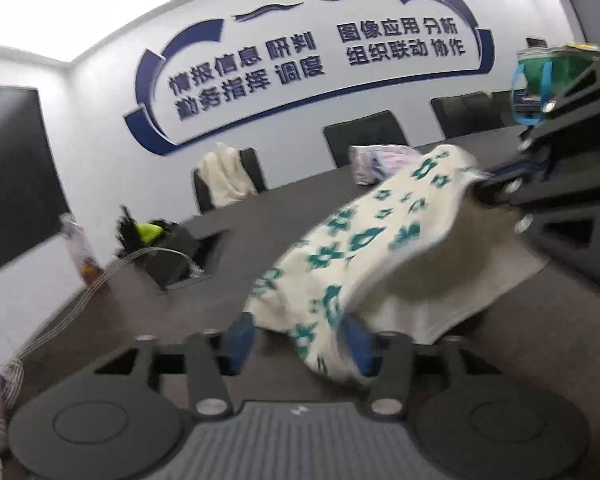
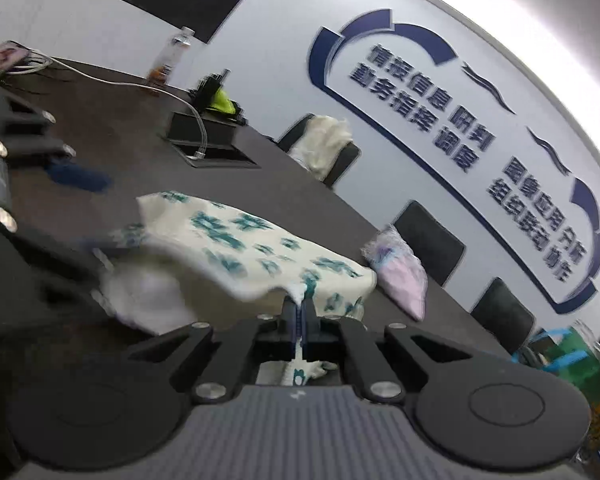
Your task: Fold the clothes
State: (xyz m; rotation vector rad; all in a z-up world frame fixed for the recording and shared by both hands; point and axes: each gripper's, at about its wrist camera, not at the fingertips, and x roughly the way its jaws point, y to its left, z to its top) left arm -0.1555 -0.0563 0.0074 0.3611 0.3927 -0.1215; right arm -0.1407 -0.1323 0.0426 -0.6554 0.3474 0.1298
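A cream cloth with teal flower print (image 1: 364,236) hangs stretched above the dark table (image 1: 260,216), white underside showing. My left gripper (image 1: 298,338) has its blue fingers wide apart, with the cloth's near corner lying loose between them. My right gripper (image 2: 299,320) is shut on the cloth's edge (image 2: 300,292), lifting it off the table (image 2: 120,136). The right gripper also shows in the left wrist view (image 1: 492,184), pinching the cloth's far corner. The left gripper shows at the left of the right wrist view (image 2: 80,178), beside the cloth (image 2: 240,236).
A folded pale pink garment (image 1: 376,162) lies further along the table, also in the right wrist view (image 2: 400,268). A black cable box (image 2: 204,128) with white cables, a bottle (image 2: 168,56) and black chairs (image 1: 364,136) stand around. A green bag (image 1: 548,76) sits at the right.
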